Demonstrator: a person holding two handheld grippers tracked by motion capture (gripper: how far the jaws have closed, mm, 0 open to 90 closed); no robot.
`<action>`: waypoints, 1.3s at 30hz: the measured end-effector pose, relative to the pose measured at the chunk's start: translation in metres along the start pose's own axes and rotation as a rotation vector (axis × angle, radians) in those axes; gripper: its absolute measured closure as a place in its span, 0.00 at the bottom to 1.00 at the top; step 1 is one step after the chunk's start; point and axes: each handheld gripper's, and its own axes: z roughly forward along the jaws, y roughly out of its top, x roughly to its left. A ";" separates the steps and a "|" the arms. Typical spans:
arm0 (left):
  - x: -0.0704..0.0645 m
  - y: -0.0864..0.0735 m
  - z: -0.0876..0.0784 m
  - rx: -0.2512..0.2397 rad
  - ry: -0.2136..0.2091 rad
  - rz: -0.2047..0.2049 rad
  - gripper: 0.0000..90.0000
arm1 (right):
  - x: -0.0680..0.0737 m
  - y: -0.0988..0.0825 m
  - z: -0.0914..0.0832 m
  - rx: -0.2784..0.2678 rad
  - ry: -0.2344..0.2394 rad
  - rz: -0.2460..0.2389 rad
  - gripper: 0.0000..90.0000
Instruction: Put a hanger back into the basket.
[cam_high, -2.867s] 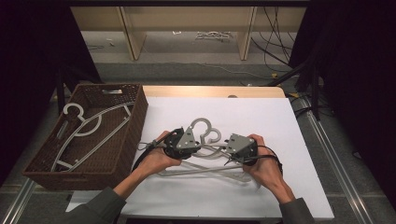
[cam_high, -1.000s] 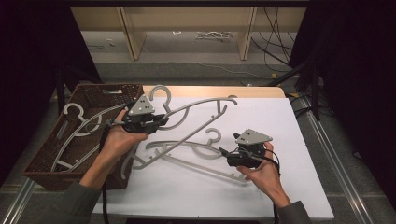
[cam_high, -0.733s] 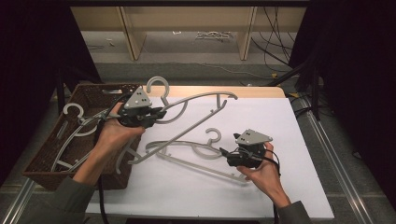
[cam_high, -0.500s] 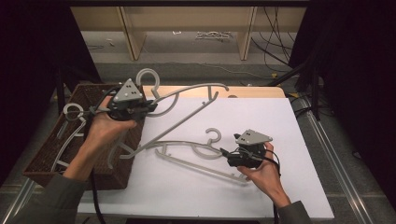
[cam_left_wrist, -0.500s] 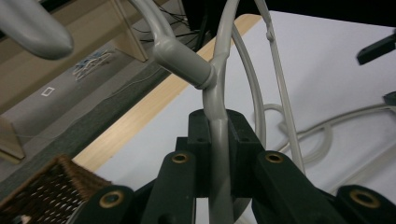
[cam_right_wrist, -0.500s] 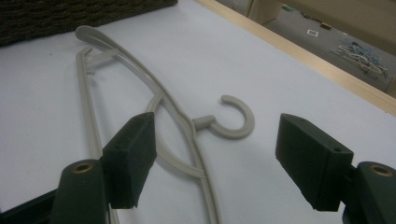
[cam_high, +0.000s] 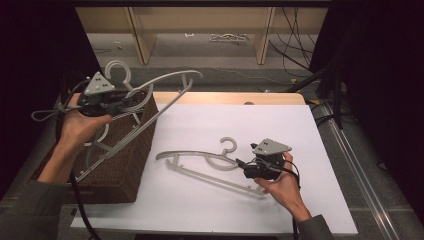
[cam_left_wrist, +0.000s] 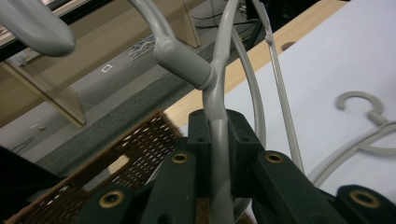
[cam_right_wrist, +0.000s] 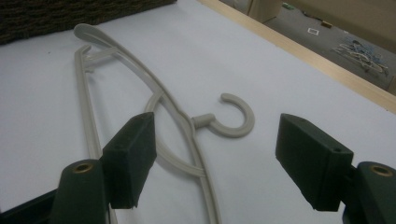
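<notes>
Plenty of open white table (cam_high: 300, 125) beyond and to the right of the right hand-held gripper (cam_high: 248, 169), nothing parked there. What's in the way sits straight ahead of its spread jaws: the pale grey plastic hanger lying flat (cam_high: 200, 162), hook (cam_right_wrist: 233, 119) between them. Under the left hand-held gripper (cam_high: 117, 102), the dark brown woven wicker basket (cam_high: 125, 165) blocks any low pass, and the lifted grey plastic hanger (cam_high: 165, 92) it clamps juts toward the table.
</notes>
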 end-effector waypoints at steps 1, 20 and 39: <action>0.004 -0.004 0.000 0.000 0.011 -0.012 0.91 | 0.000 -0.001 0.001 -0.001 -0.003 0.001 0.33; 0.059 -0.069 -0.005 -0.014 0.154 -0.190 0.91 | 0.000 -0.002 0.003 -0.002 -0.009 0.011 0.28; 0.067 -0.107 -0.014 -0.014 0.156 -0.182 0.91 | 0.000 -0.004 0.005 0.020 -0.003 0.019 0.28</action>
